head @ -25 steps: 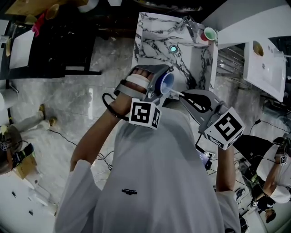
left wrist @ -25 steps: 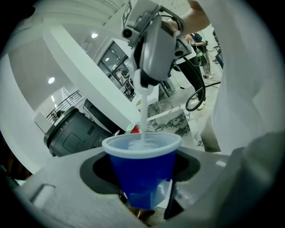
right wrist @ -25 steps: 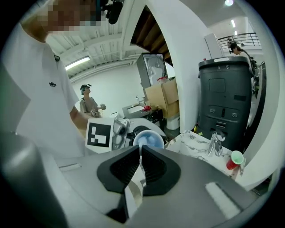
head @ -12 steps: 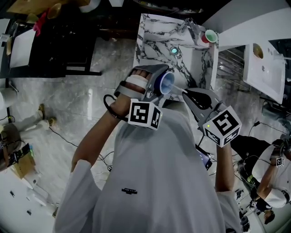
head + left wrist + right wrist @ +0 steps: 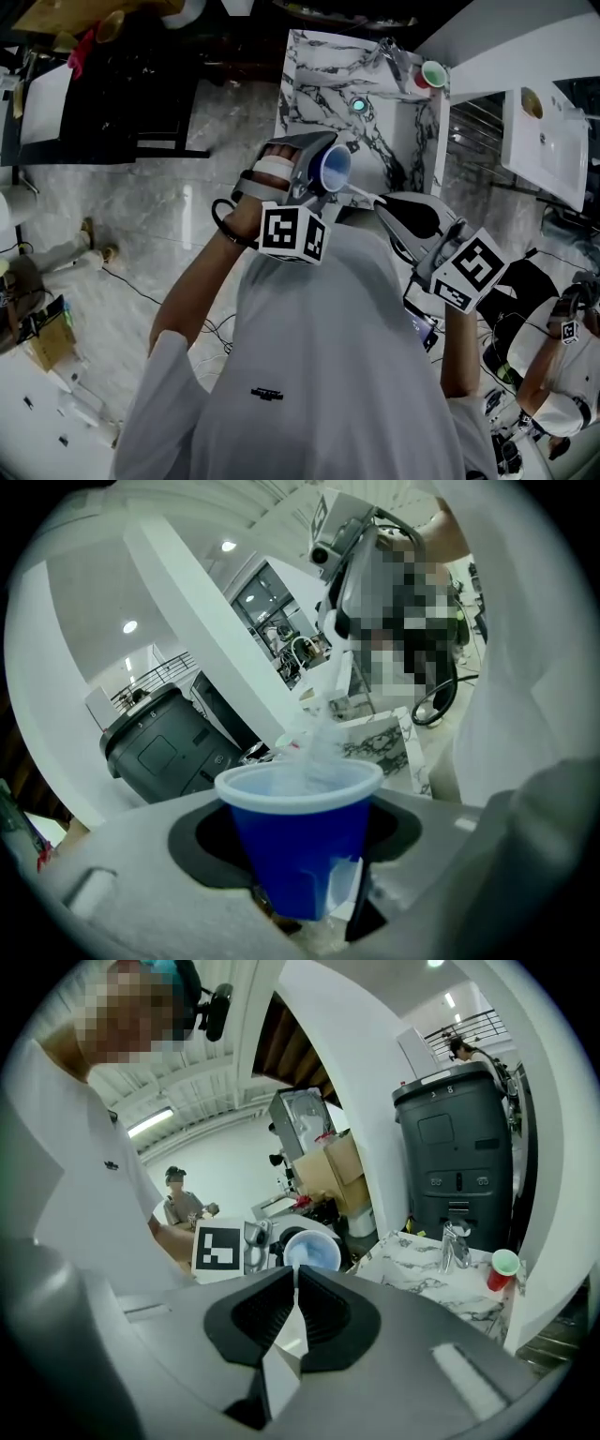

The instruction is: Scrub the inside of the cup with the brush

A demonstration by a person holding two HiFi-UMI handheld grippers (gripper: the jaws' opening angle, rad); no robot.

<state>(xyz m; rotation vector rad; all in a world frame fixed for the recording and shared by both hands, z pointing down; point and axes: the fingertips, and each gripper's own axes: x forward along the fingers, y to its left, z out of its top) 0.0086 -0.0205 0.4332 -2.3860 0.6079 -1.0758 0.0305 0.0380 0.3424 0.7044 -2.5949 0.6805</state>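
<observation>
Shirt print [image 5: 266, 395] too small to read; square black-and-white markers on both gripper cubes. Left gripper [image 5: 298, 846] pinching blue cup [image 5: 298, 803] by its sides. Right gripper [image 5: 292, 1279] pressed together on white brush [image 5: 281, 1349] handle; bristle end (blurred) inside cup mouth. Marble counter [image 5: 319, 66] beyond, red cup [image 5: 432, 73] at its corner.

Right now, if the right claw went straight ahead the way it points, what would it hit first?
The blue cup, probably: its open mouth lies dead ahead of the right claw, just past the brush it grips.
</observation>
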